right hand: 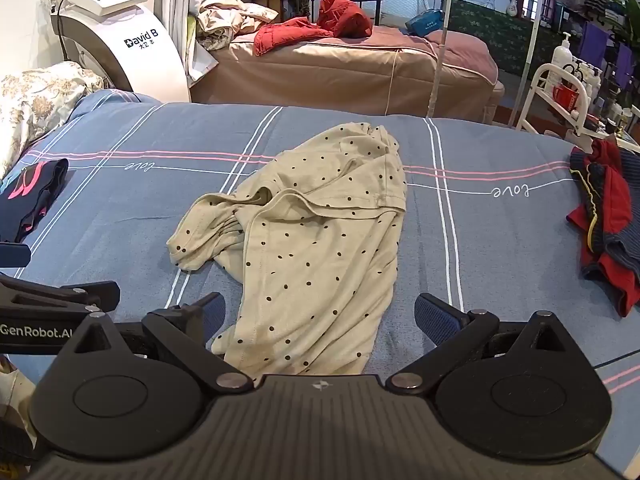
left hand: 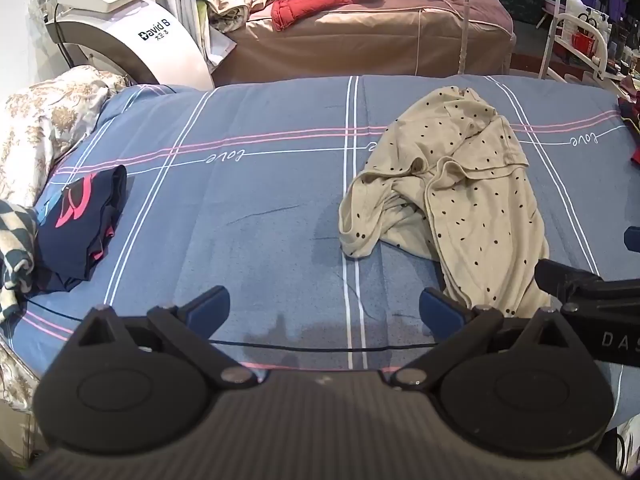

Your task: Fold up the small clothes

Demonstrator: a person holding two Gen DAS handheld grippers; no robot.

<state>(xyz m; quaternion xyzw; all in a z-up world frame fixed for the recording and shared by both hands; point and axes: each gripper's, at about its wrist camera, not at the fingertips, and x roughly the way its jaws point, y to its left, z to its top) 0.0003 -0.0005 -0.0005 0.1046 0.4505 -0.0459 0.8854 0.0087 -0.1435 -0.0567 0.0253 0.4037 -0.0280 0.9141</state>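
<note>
A beige garment with black dots (left hand: 460,200) lies crumpled on the blue striped bedsheet (left hand: 260,200); it also shows in the right wrist view (right hand: 312,240). My left gripper (left hand: 324,308) is open and empty, hovering over bare sheet to the left of the garment's near end. My right gripper (right hand: 318,320) is open, with its jaws spread either side of the garment's near hem, just above it. A folded navy garment with pink print (left hand: 84,220) lies at the left edge of the bed, also in the right wrist view (right hand: 32,196).
A red and navy pile of clothes (right hand: 604,224) lies at the bed's right edge. A floral pillow (left hand: 40,128) sits at the far left. A white machine (left hand: 132,36), a brown bed (right hand: 344,68) and a white trolley (right hand: 568,96) stand behind.
</note>
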